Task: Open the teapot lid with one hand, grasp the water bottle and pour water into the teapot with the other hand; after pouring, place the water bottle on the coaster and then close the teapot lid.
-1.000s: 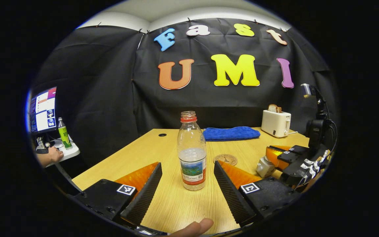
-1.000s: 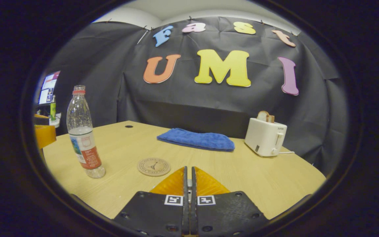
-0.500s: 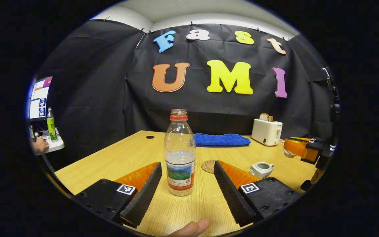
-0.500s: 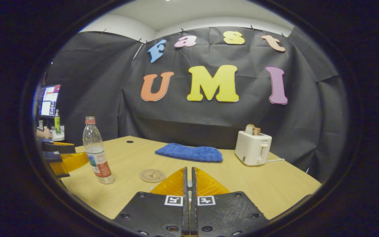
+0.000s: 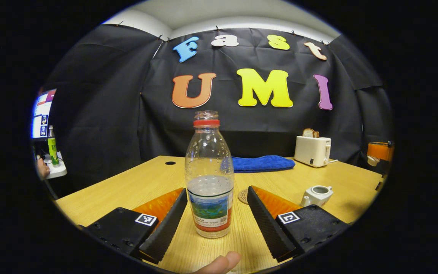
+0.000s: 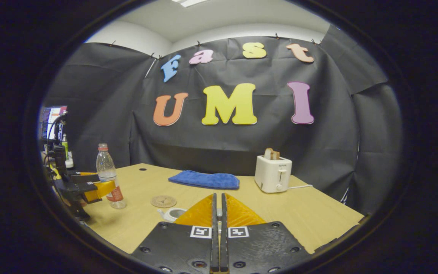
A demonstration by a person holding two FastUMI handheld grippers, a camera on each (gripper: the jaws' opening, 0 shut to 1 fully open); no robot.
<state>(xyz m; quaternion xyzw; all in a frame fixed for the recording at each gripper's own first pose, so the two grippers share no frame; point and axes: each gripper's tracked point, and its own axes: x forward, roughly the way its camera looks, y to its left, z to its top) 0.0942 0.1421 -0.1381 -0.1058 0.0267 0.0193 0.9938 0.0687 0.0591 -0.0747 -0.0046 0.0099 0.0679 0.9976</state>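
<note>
The water bottle (image 5: 210, 179) stands upright and uncapped on the desk (image 5: 139, 186), partly filled, and serves as the landmark here. In the left gripper view the left gripper (image 5: 216, 213) is spread wide, one finger on either side of the bottle's lower body, with a visible gap to each; neither finger touches it. A fingertip (image 5: 219, 263) of the person's hand pokes in at the bottom edge, cut off by the rim.

Just behind and to the right of the bottle lies the round coaster (image 5: 243, 196), half hidden by the left gripper's right-hand finger. Farther right of the bottle sits the small white teapot (image 5: 317, 194), its mouth open with no lid on it. Behind the bottle, a folded blue towel (image 5: 263, 163) lies on the desk, and right of that a white toaster (image 5: 312, 150) with bread in its slot.

In the right gripper view the right gripper (image 6: 218, 207) has its fingers pressed together to a thin slit; whether the lid sits between them is too small to tell. The teapot (image 6: 173, 214) peeks out beside its fingers, mostly covered. The bottle (image 6: 108, 176) stands far left there, with the left gripper (image 6: 101, 189) around its base, partly blocking the label.
</note>
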